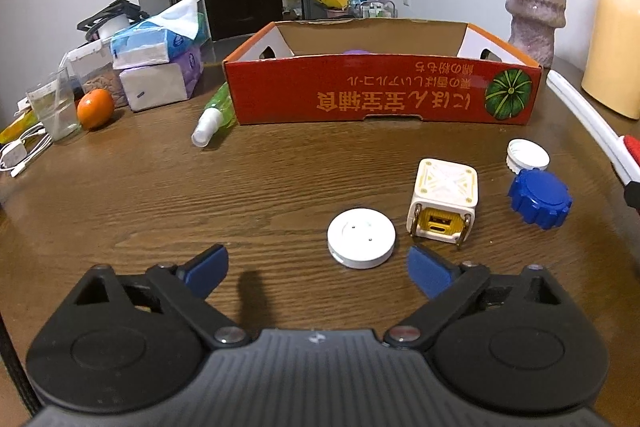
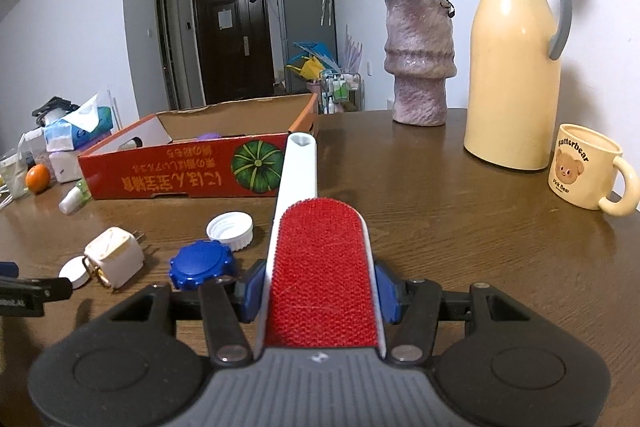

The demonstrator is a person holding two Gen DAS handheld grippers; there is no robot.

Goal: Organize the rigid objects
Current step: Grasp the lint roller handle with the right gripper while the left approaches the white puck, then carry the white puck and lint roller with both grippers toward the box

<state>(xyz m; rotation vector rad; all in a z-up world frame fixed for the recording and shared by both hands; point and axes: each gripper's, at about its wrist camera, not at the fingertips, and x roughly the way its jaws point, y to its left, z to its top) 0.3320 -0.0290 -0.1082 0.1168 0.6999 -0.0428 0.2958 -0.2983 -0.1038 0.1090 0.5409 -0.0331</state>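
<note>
Over on the far left of the table (image 1: 160,187) sits an orange (image 1: 95,108) by a clear cup (image 1: 54,107), with stacked tissue packs (image 1: 160,63) just behind, and a green spray bottle (image 1: 214,117) lies on its side against the left end of the red cardboard box (image 1: 380,91), which stands open at the far middle with a pumpkin printed on its near wall. The left tool (image 1: 318,273) hangs low over the wood with its blue pads spread wide, nothing between them, and the white round disc (image 1: 361,238) lies just beyond the gap, nearer the right pad. Just right of the disc, a white and yellow plug adapter (image 1: 443,203) rests with its prongs toward the near side, and right again a blue ribbed cap (image 1: 540,199) touches a white screw cap (image 1: 528,155) behind it. Now the right tool (image 2: 320,291): it is clenched on a lint brush (image 2: 324,267), pads pressing both sides of the red bristled head, the white handle pointing away toward the box's right corner. Farther right stand a pinkish vase (image 2: 420,67) of dried roses, a cream thermos jug (image 2: 516,67) and a bear mug (image 2: 584,167).
</note>
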